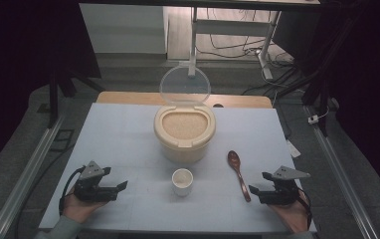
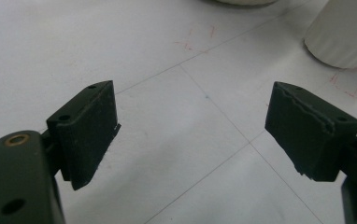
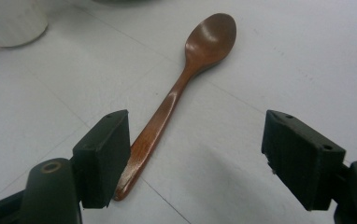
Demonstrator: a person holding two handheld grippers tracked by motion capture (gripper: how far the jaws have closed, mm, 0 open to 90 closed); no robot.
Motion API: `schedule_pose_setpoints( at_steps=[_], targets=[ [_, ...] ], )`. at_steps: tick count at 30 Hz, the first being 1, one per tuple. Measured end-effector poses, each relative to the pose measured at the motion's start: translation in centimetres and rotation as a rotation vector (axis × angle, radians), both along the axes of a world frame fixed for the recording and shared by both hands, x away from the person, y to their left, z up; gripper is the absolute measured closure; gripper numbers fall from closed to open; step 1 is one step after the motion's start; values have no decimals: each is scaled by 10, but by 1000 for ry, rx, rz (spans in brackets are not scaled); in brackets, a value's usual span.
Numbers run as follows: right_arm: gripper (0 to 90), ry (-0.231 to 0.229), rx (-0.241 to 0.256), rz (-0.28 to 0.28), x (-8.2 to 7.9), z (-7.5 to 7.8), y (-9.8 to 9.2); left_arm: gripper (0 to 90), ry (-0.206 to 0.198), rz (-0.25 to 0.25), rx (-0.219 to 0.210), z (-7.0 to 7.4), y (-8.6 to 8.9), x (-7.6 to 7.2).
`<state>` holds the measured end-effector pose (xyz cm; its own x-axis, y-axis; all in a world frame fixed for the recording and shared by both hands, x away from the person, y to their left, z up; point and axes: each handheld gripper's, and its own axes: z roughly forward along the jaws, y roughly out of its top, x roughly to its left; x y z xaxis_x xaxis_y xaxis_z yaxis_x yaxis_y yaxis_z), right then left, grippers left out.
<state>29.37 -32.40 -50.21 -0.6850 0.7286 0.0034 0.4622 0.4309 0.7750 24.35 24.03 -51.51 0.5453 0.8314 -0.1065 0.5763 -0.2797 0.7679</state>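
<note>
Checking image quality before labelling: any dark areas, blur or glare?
High view: dim, edges nearly black, white table evenly lit. Left gripper view: white cup soft, left gripper jaws sharp. Right gripper view: mild sheen on wooden spoon bowl, right gripper crisp.

Glossy wooden spoon (image 3: 181,88); matt, seemingly ceramic cup (image 1: 182,181).
</note>
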Motion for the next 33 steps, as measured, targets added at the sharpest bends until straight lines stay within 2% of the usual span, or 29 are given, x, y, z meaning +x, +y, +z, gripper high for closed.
schedule_pose_setpoints(
  at_steps=[21, 27, 32, 33],
  targets=[
    [277, 16, -11, -13, -1, 3, 4, 149, 4, 4, 19, -2, 0, 3],
    [286, 31, -60, -26, -1, 14, 10, 146, 4, 4, 20, -1, -1, 2],
    [302, 58, -61, -29, -1, 22, 17, 142, 11, 0, 27, -2, -2, 3],
    [305, 89, -73, -28, 0, 27, 22, 141, 12, -3, 30, -3, -2, 3]
  ],
)
